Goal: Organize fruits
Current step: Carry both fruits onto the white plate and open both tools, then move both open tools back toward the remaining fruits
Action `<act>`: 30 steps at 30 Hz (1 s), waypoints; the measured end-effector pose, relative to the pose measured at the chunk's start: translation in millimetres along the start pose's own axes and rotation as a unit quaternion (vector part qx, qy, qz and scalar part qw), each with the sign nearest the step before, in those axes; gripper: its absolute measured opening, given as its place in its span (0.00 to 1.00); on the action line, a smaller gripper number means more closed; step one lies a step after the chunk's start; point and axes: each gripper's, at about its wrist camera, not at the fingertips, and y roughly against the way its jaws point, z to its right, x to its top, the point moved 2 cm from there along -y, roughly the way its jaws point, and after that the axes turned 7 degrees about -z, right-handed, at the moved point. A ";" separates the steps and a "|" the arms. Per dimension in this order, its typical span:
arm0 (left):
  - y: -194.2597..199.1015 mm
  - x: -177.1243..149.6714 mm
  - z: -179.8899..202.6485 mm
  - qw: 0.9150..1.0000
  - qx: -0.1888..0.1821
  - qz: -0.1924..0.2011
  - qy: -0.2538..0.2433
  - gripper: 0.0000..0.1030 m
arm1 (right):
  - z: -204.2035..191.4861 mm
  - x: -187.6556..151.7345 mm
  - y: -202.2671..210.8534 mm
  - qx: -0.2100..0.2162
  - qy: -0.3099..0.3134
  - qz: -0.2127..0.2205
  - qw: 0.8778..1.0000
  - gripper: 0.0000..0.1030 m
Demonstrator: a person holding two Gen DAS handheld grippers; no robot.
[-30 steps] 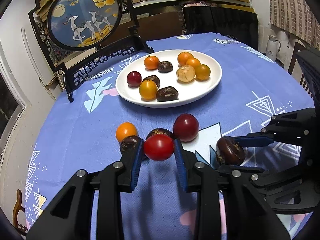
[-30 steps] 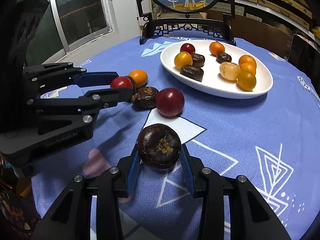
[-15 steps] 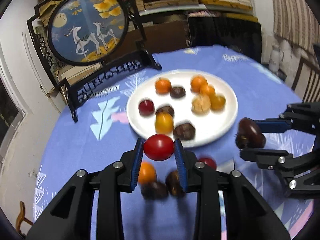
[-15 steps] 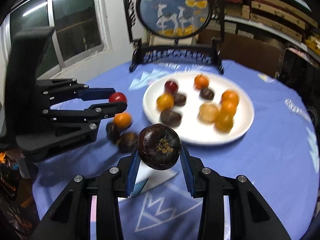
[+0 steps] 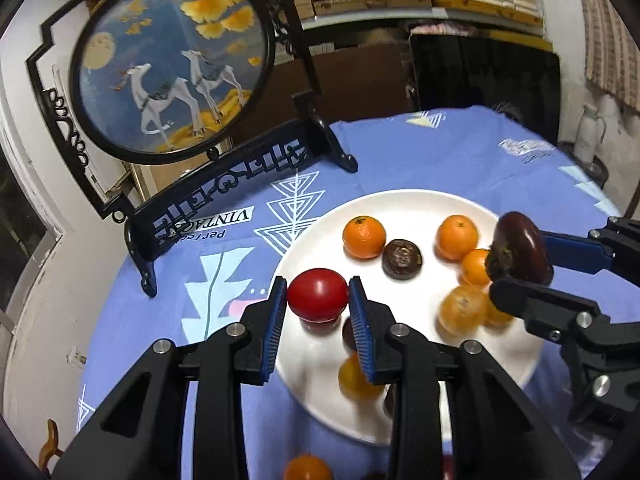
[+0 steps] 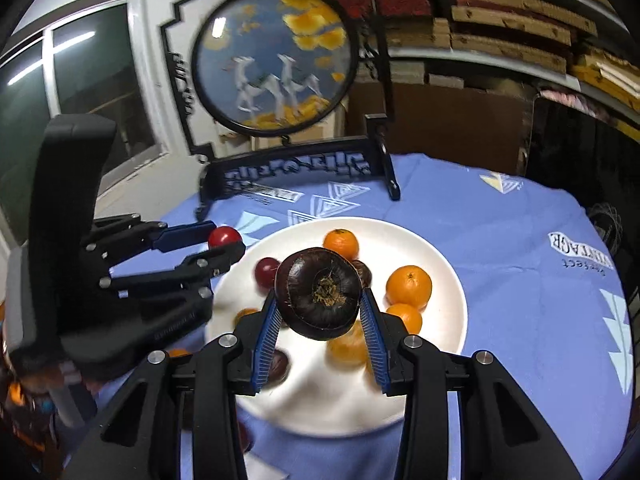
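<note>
I have the left gripper [image 5: 318, 298] clamped on a red tomato [image 5: 317, 293], its blue pads pressed against both sides, and I am holding it in the air over the near left part of the white plate [image 5: 404, 200]. From the right wrist camera the same tomato [image 6: 224, 236] sits between the left gripper's fingers, above the plate's left rim [image 6: 256, 240].

My right gripper [image 6: 318, 320] is closed on a dark brown water chestnut [image 6: 318, 294], flat and round with a rough tuft in its middle facing the camera. It hangs above the middle of the plate. In the left wrist camera that chestnut [image 5: 520, 250] appears at the right side of the plate, held between the right gripper's [image 5: 516, 270] fingers.

On the plate I see several oranges: one [image 5: 364, 237] at the far left, one [image 5: 457, 237] at the far right, and a smaller one [image 5: 474, 267] just near that. Another chestnut [image 5: 402, 259] lies between the two far oranges. A pale, peeled-looking fruit [image 5: 462, 310] sits nearer, partly behind the right gripper. A dark red fruit [image 6: 266, 272] lies on the left side of the plate, and a yellow one [image 5: 354, 378] shows between my left fingers.

The plate rests on a blue patterned tablecloth [image 5: 460, 152]. A round framed deer picture [image 5: 172, 60] on a black stand is at the far left. One small orange fruit [image 5: 308, 468] lies on the cloth at the near edge.
</note>
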 end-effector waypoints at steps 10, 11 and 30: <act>-36.5 3.8 6.5 1.000 0.004 -0.023 -0.007 0.30 | 18.0 10.9 -46.3 -0.008 -0.027 -0.025 0.999 0.39; -38.4 4.5 7.4 1.000 0.005 -0.024 -0.009 0.31 | 18.5 11.9 -49.3 -0.009 -0.027 -0.026 0.999 0.40; 37.3 -47.4 -33.6 0.999 0.012 0.035 0.002 0.79 | -16.0 -64.2 21.0 0.002 0.042 -0.020 0.999 0.62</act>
